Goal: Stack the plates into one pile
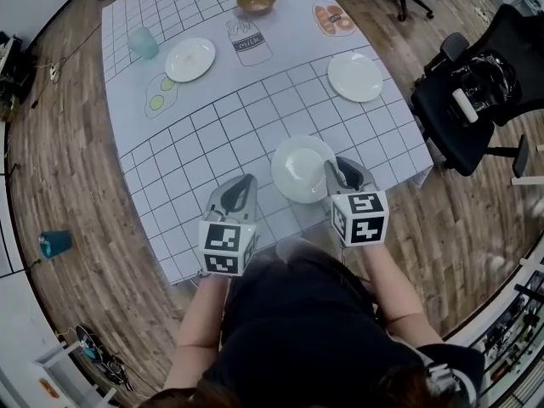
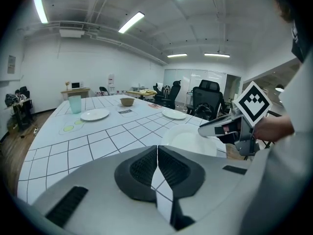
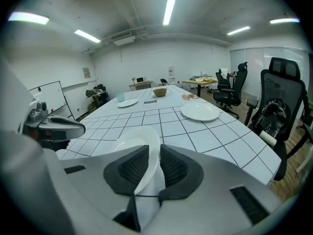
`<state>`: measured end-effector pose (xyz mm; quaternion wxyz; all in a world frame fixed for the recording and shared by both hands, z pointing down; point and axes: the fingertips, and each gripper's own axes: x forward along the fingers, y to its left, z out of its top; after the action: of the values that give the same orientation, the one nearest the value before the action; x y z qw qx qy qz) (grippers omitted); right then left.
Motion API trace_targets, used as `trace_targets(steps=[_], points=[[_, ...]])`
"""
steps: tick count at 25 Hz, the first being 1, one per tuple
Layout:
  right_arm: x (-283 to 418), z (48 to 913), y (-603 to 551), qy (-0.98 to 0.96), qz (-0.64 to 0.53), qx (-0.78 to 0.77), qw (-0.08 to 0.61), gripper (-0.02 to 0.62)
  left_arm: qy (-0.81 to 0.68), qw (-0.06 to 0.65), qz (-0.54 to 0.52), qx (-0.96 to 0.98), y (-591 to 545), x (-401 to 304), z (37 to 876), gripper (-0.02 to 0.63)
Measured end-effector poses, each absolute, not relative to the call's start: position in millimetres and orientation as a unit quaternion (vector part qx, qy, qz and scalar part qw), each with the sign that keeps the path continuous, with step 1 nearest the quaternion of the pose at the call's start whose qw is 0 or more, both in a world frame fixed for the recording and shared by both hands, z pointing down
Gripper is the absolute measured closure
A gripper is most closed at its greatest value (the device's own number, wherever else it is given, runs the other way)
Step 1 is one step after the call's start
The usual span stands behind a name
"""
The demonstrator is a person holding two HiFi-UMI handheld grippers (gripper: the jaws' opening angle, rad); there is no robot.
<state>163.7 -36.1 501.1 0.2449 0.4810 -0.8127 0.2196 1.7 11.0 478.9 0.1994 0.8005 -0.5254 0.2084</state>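
Dark-shirted torso (image 1: 297, 330) in foreground; just beyond, left gripper (image 1: 244, 184) with jaws pressed together on nothing, right gripper (image 1: 338, 172) clamped on right edge of white plate (image 1: 299, 167), tilted over gridded table cover (image 1: 212, 134). Farther out and well apart, second plate (image 1: 355, 76) at right, third plate (image 1: 189, 59) at left near green cup (image 1: 144, 42); brown bowl (image 1: 256, 0) at far edge

near plate (image 1: 302, 170) tilted, far plates (image 1: 189, 59) (image 1: 355, 76) flat
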Motion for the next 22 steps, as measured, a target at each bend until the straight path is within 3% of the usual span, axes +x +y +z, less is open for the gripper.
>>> trace_targets(steps=[16,17,19,22], points=[[174,494,-22,-0.825,0.22,0.472,0.22,0.52,-0.491,0.238,0.181,0.818,6,16,486,0.575],[174,493,-21,-0.828,0.213,0.469,0.221,0.52,-0.485,0.245,0.179,0.82,4,17,488,0.569],[174,491,-21,-0.835,0.198,0.462,0.222,0.52,-0.471,0.259,0.172,0.825,2,19,490,0.495],[174,491,-21,-0.842,0.186,0.454,0.224,0.518,-0.459,0.267,0.148,0.834,-4,21,484,0.463]])
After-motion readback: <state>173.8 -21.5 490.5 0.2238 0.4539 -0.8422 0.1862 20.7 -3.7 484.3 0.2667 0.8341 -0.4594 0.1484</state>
